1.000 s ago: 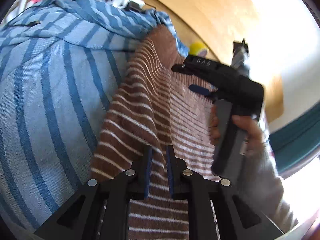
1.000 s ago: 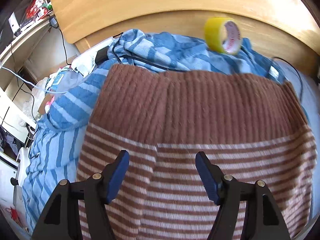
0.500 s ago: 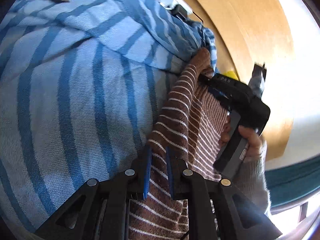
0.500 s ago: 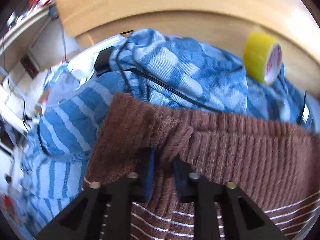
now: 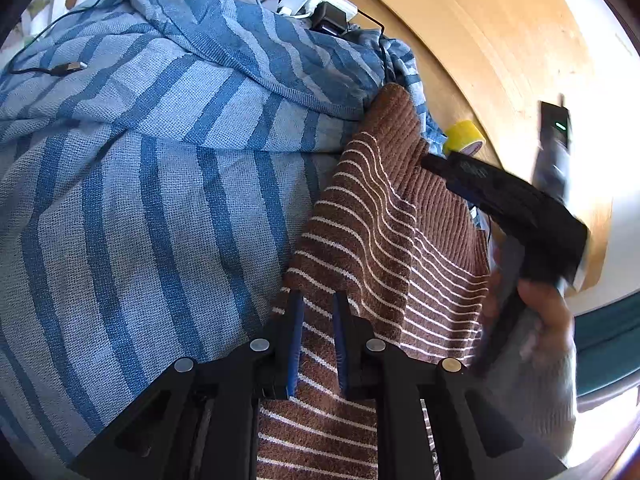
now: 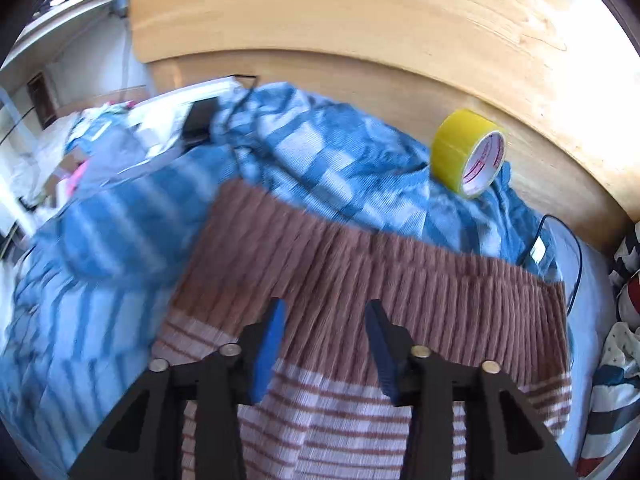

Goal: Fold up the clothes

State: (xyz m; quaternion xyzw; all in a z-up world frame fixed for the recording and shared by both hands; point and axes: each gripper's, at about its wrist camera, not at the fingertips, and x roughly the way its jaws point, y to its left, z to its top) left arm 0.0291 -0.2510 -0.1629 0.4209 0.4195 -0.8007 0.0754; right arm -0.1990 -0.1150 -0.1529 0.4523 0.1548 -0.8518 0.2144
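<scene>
A brown sweater with thin white stripes (image 5: pixel 384 232) lies on a blue striped blanket (image 5: pixel 140 184). My left gripper (image 5: pixel 316 308) is shut on a raised fold of the sweater's striped edge. My right gripper (image 6: pixel 324 312) is open and empty, just above the sweater's plain brown ribbed band (image 6: pixel 360 272); it also shows in the left wrist view (image 5: pixel 500 200), held by a hand over the sweater's far side.
A yellow tape roll (image 6: pixel 468 152) lies on the blanket by the wooden headboard (image 6: pixel 360 28). Chargers and cables (image 5: pixel 316 4) lie at the bed's far corner. Patterned fabric (image 6: pixel 624 320) sits at the right edge. A black cable (image 6: pixel 560 248) runs beside the sweater.
My right gripper, shut on the sweater's ribbed band half a second ago, has opened and let it go; the band now lies flat. My left gripper stays shut on the striped edge.
</scene>
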